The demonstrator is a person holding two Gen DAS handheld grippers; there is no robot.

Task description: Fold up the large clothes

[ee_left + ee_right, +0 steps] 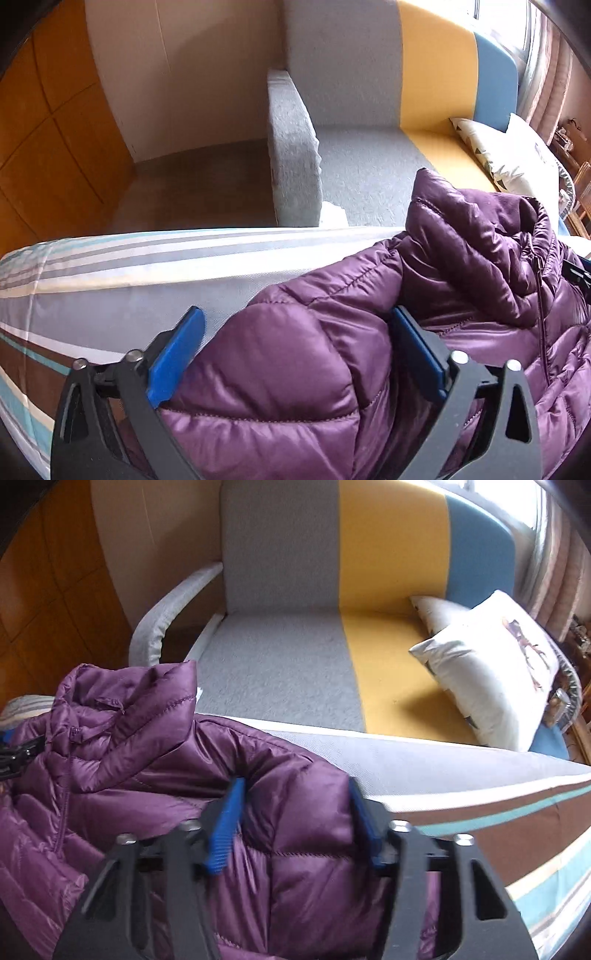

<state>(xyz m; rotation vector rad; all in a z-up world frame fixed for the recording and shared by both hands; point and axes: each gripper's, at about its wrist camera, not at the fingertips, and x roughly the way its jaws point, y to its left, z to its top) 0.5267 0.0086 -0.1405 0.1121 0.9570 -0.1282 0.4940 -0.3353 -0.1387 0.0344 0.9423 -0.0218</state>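
Observation:
A purple quilted puffer jacket (461,258) lies on a striped bed sheet (147,266), collar raised and zip closed. My left gripper (297,314) straddles one puffy shoulder. Its blue pads stand wide, and the left fingertip (192,325) is clear of the fabric with sheet showing beside it. In the right wrist view the jacket (129,775) fills the lower left. My right gripper (295,782) has the other shoulder squeezed between its blue pads. Part of the other gripper shows at the edge of each view, beside the zip.
Behind the bed (480,805) stands a sofa (295,657) with grey, yellow and blue sections. Two pale cushions (491,672) rest at its right end. A wooden wardrobe (44,129) and a strip of floor (184,184) lie to the left. Curtains hang far right.

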